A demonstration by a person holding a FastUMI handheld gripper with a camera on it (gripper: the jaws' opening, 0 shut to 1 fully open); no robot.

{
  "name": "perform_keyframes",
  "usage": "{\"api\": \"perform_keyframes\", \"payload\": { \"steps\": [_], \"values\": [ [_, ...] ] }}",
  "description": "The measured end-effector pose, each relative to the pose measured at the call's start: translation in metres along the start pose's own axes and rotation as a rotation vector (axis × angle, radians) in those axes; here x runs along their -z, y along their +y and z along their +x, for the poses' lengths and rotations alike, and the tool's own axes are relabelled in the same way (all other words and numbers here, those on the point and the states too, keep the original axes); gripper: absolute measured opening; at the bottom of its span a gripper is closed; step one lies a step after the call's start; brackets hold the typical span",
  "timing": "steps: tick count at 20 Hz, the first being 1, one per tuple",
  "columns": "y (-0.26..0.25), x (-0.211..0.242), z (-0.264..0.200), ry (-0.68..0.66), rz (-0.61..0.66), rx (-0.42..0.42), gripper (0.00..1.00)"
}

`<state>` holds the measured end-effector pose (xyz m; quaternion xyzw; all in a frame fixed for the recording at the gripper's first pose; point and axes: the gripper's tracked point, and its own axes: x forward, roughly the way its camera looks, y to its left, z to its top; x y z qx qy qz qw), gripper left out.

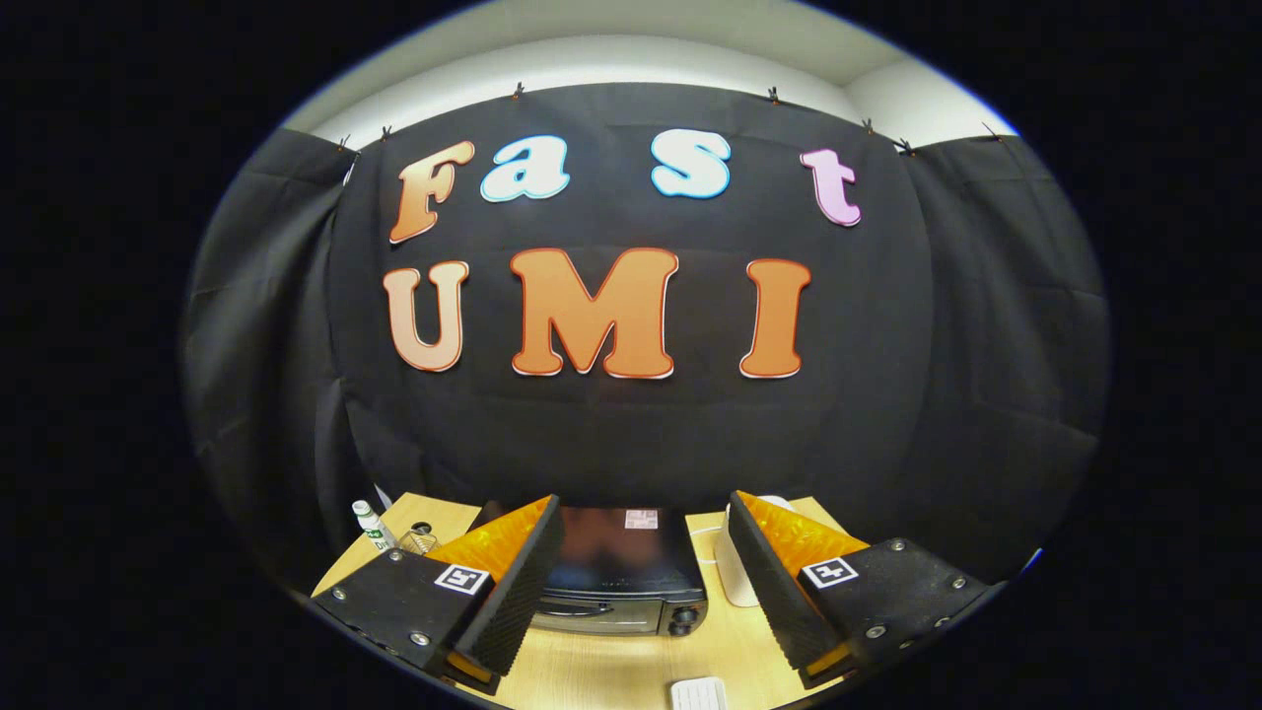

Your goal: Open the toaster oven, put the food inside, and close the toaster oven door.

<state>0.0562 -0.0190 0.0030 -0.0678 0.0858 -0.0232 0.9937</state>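
While gripper (646, 552) hangs above wooden table (601, 671), fingers spread wide, nothing held. Small white bottle (371, 523) at table's far left corner, small clear object just beside it. Toaster oven (619, 572) between fingers, beyond them, door shut, knobs at its right. White object (735, 572) just right of oven, behind right finger. White item (698, 693) at table's near edge.

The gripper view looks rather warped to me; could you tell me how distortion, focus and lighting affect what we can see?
Gripper view: fisheye bends the wooden table and booth wall into curves; the open gripper looms large and sharp; the toaster oven beyond its fingers is small, its top showing soft reflections; light is even, without hard shadows.
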Motion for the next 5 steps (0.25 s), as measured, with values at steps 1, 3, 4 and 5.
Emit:
{"api": "perform_keyframes", "payload": {
  "steps": [1,3,4,5],
  "values": [
    [-0.003,-0.005,-0.005,-0.010,-0.001,0.006,0.99],
    [-0.007,-0.011,-0.015,-0.019,0.000,0.008,0.99],
    [-0.009,-0.015,-0.019,-0.029,-0.003,0.010,0.99],
    [-0.011,-0.018,-0.021,-0.039,-0.007,0.015,0.99]
  ]
}}
